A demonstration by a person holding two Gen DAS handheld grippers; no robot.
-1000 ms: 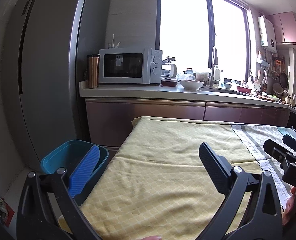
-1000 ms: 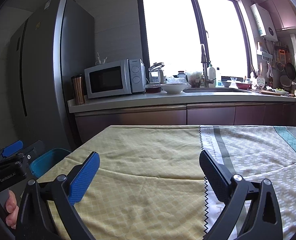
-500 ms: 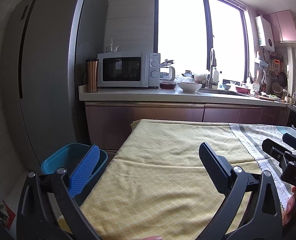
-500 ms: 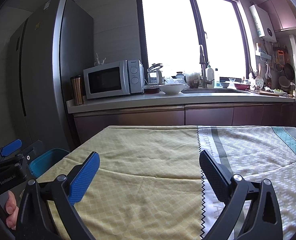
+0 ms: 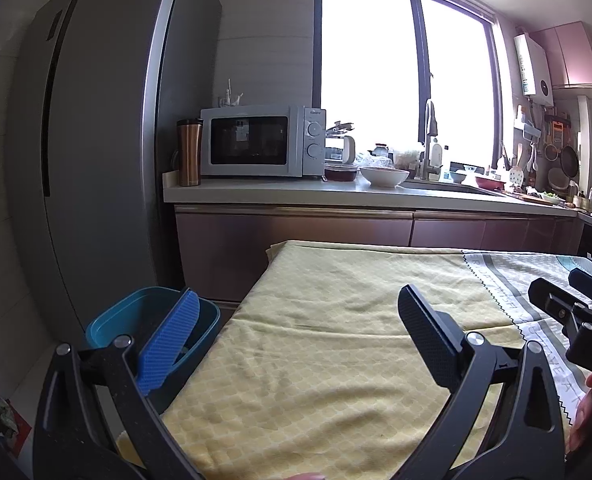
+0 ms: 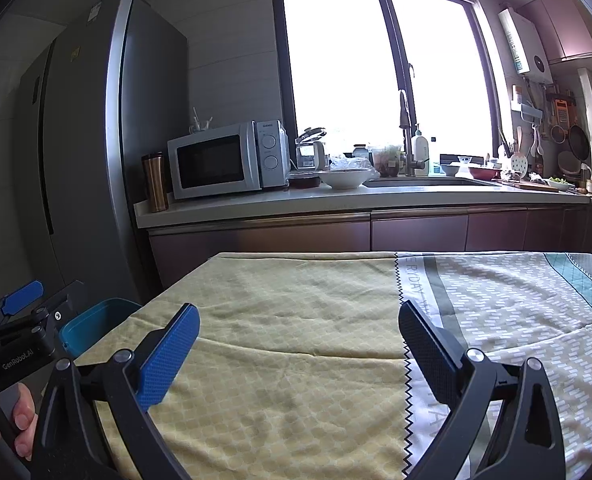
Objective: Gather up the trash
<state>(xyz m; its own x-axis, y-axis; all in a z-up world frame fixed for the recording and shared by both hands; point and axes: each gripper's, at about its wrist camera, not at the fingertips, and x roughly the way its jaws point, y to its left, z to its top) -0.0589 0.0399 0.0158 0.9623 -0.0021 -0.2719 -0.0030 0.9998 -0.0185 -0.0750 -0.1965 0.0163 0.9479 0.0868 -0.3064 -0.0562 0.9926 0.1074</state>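
Two hand-held grippers (image 5: 300,330) (image 6: 300,338), jaws apart, empty; blue bin (image 5: 107,322) below-left, beside table.

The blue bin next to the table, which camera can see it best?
The left wrist view. It shows the blue bin with its whole rim and some of the inside, partly behind the left gripper's blue finger. The right wrist view catches only a corner behind the tablecloth.
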